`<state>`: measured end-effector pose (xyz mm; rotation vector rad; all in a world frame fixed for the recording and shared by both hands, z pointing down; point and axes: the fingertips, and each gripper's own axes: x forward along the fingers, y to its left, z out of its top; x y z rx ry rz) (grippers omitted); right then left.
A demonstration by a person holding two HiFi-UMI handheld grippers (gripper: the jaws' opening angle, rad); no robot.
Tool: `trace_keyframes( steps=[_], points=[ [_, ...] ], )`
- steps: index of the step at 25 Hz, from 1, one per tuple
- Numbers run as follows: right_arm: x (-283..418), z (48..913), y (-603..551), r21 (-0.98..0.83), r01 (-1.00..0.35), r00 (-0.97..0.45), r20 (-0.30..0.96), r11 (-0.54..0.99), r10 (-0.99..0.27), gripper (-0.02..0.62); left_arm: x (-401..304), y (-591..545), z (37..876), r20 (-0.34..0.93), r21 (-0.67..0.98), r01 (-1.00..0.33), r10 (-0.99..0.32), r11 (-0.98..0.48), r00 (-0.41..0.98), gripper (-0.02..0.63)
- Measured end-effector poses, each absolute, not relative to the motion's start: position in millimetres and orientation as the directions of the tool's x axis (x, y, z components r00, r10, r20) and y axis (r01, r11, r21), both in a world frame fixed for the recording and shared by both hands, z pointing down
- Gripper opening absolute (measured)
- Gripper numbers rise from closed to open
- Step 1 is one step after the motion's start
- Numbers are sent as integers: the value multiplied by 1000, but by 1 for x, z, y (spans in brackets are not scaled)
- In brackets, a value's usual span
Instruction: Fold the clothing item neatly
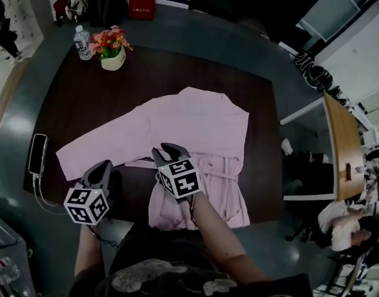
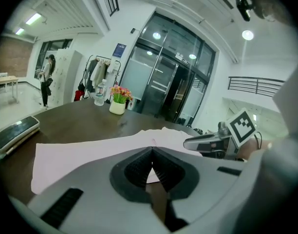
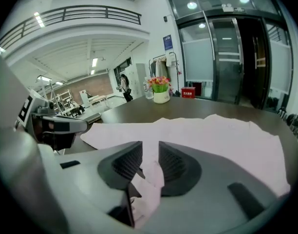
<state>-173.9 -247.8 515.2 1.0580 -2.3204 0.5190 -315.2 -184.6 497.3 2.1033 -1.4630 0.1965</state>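
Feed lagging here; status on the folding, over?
Left hand-held gripper shut, empty. Right hand-held gripper open, pink robe between jaws. Robe flat, one sleeve spread. Phone clear.

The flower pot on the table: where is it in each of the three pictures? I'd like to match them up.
Head view: the flower pot is at upper left, near a far corner of the table.
Left gripper view: left of centre, at the table's far end.
Right gripper view: near the middle, at the table's far edge.
Shared landmark: the pink garment spread on the dark table, nearer the camera than the pot.

Pale pink robe (image 1: pixel 196 129) — plain — on dark brown table (image 1: pixel 72 104).
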Motion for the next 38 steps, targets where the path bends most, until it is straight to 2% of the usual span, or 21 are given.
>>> trace_keyframes(
  steps=[3,9,16,22,28,38],
  points=[
    [-154,500,-228,-127,-794,-548,572,594,-611,6,-304,-166,487,425,341,-911,-826,-234,371,9],
    [-138,485,-178,-235,-760,-626,515,605,-586,-6,-287,-119,482,458,304,-938,-837,-169,299,11],
    [-174,477,-130,-299,-690,-703,493,659,-512,-6,-304,-80,477,481,302,-947,-840,-111,252,11],
    [-233,464,-124,-267,-685,-706,475,678,-525,-6,-342,-94,471,454,292,-936,-833,-196,316,11],
    [-339,473,-127,-224,-651,-720,486,725,-496,-6,-420,-106,476,439,309,-926,-831,-219,342,9],
    [-474,557,-97,-146,-547,-653,691,824,-312,-5,-541,-89,518,501,325,-930,-803,-170,322,11]
  ],
)
